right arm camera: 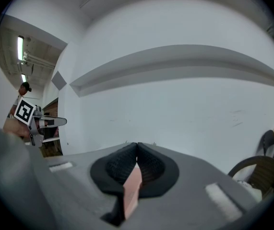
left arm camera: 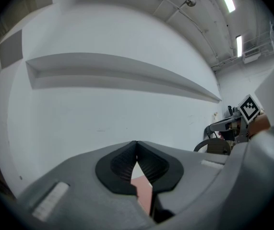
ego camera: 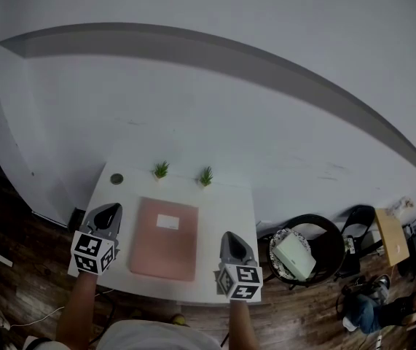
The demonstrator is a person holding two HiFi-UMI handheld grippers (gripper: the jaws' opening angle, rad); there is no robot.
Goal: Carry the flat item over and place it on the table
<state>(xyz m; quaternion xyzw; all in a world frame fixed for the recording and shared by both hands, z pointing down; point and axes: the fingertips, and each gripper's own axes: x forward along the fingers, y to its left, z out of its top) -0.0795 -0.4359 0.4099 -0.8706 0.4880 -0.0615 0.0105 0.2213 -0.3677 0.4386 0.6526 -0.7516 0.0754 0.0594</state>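
The left gripper (left arm camera: 136, 143) has its jaws closed, the ribbed pads meeting at the tips with nothing clamped. A pink sliver shows only through the slit below them. The right gripper (right arm camera: 137, 145) is closed the same way, with the same pink strip in its slit. I take that strip to be the item seen past the jaws, not something pinched. In the head view the left gripper hangs over the table's (ego camera: 226, 203) left edge and the right gripper over its front right corner.

The item (ego camera: 165, 243) lies flat in the middle of the table, slightly toward the front edge. White tabletop shows on both sides of it. It bears a small white label (ego camera: 167, 222) toward the table's far side. Two small plants (ego camera: 161, 170) stand along the table's far edge.

The item looks thin, light and fairly stiff, perhaps with some sag if held by one side. Because it lies flush, a jaw would struggle to get under an edge. The likely hold is one gripper on each long side, after sliding the item to overhang the table's front edge. The surface looks smooth, so a shallow pinch might slip.
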